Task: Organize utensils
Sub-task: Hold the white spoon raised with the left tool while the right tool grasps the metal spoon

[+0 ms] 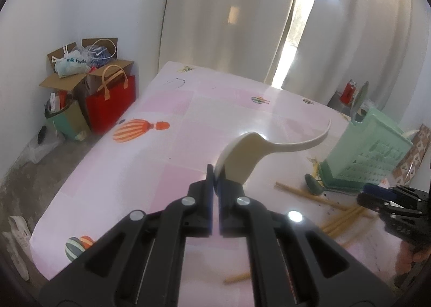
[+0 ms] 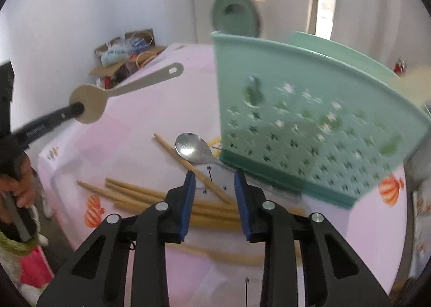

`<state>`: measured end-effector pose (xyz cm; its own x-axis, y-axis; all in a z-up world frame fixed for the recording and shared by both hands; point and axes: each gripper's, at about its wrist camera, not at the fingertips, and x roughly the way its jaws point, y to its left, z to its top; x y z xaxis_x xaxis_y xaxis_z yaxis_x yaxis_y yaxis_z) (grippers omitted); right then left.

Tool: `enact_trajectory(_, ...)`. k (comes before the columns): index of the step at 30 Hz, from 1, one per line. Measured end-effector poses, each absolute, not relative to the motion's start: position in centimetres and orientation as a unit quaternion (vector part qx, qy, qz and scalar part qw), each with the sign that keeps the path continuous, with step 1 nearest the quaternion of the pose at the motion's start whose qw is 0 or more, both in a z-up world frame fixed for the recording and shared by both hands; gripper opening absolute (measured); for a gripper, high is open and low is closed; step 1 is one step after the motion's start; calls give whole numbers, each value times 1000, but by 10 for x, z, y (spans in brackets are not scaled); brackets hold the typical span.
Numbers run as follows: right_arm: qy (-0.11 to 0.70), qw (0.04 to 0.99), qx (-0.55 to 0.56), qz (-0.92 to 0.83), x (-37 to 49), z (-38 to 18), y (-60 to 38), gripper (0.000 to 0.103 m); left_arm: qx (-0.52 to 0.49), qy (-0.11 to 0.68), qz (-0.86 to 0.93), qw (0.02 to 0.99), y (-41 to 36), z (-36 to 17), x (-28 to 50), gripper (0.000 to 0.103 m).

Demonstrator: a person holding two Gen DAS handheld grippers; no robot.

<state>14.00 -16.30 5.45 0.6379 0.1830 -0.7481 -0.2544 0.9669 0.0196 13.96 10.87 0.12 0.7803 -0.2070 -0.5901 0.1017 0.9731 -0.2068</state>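
My left gripper (image 1: 214, 175) is shut on the blade of a cream rice paddle (image 1: 250, 150), held up over the pink tablecloth (image 1: 161, 172). The right wrist view shows that paddle (image 2: 90, 103) at the left, handle pointing away. A mint green perforated utensil basket (image 2: 309, 118) stands at the right, with a green utensil (image 2: 234, 14) sticking out of it. A metal spoon (image 2: 192, 146) lies at the basket's foot beside several wooden chopsticks (image 2: 150, 196). My right gripper (image 2: 214, 175) hovers open above the chopsticks, with nothing gripped. In the left wrist view it (image 1: 363, 195) sits near the basket (image 1: 377, 150).
Cardboard boxes and a red bag (image 1: 110, 102) stand on the floor beyond the table's left edge. White curtains hang behind the table. A red can (image 1: 348, 91) stands behind the basket. A hand (image 2: 21, 188) holds the left tool at the table's left edge.
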Motion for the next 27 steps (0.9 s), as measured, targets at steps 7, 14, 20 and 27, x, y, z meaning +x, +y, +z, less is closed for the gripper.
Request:
enact_trajectory(7, 426, 887, -120, 129, 168, 35, -129, 21, -95, 324, -83, 938, 117, -4, 145, 1)
enact_trajectory(14, 445, 883, -111, 102, 183, 26, -127, 15, -104, 328, -85, 935, 124, -10, 149, 1)
enact_trajectory(20, 461, 876, -89, 106, 189, 22, -125, 15, -109, 333, -88, 932, 127, -14, 152, 1)
enact_trajectory(27, 473, 863, -109, 137, 175, 20, -110, 12, -115, 335, -89, 931, 129, -17, 153, 1)
